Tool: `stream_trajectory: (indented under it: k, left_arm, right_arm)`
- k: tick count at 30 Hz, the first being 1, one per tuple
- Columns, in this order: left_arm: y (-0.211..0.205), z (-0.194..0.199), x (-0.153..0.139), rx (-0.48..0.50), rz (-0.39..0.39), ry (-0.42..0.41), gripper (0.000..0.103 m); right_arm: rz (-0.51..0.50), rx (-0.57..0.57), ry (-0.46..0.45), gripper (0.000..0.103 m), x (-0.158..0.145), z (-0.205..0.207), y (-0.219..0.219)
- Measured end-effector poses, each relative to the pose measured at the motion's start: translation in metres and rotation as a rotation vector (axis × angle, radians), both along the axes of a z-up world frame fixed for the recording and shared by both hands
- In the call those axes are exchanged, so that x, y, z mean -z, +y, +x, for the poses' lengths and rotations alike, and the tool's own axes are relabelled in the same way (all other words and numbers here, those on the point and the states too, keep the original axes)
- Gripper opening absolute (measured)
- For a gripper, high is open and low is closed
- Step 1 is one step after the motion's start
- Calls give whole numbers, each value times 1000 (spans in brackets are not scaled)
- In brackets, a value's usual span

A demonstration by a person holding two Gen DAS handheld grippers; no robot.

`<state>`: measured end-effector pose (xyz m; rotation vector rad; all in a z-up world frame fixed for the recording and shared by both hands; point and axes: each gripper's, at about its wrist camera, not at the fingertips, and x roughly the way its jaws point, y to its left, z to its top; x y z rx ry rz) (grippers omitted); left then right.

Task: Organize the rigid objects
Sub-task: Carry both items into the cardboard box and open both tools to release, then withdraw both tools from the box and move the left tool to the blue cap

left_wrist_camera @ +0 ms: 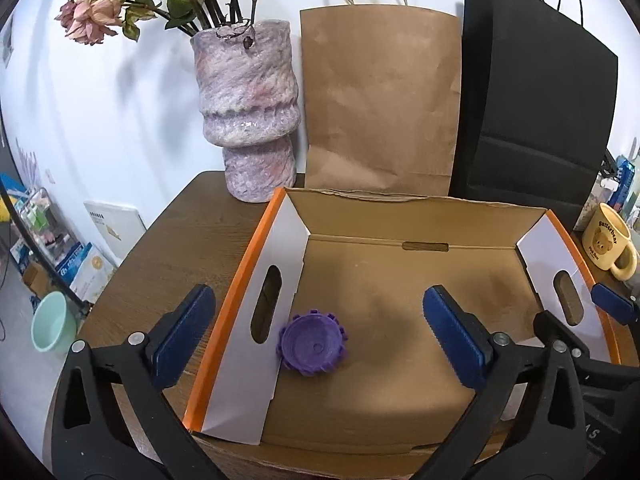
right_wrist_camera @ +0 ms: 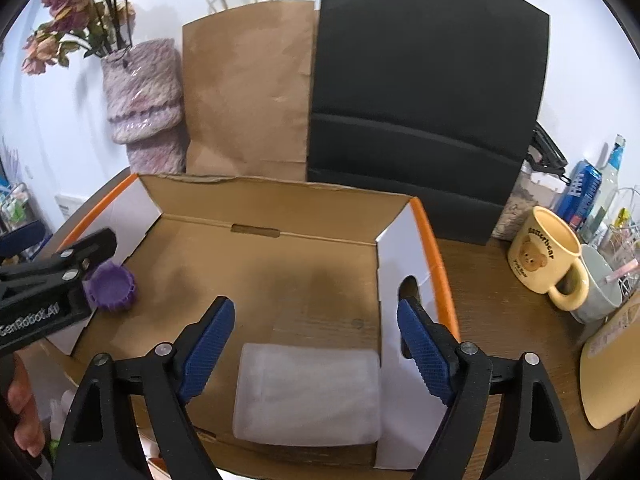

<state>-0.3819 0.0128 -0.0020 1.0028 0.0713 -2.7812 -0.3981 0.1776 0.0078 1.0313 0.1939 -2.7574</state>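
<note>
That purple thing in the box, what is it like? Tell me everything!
The purple thing is a small round piece that looks like ridged plastic, shaped like a shallow cup with blocky teeth all around its outside. Its hollow side tips up toward the left wrist camera, showing ring-shaped lines and a little dot inside. It sits on the floor of the cardboard box, close to the white left wall with the slot handle. The left gripper stands wide open around it, and nothing grips it.
</note>
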Motion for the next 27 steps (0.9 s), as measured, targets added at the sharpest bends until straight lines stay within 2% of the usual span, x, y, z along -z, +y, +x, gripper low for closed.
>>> stream_trajectory:
  k: [17,27]
  left_arm:
    - [-4,12,-7,-12,22,15,103]
    - [-7,39,-16,-2,13,67,103]
  right_arm:
    - [-7,-18,30,88,-10,11,0]
    - [-13,-29,83,88,-22,34,2]
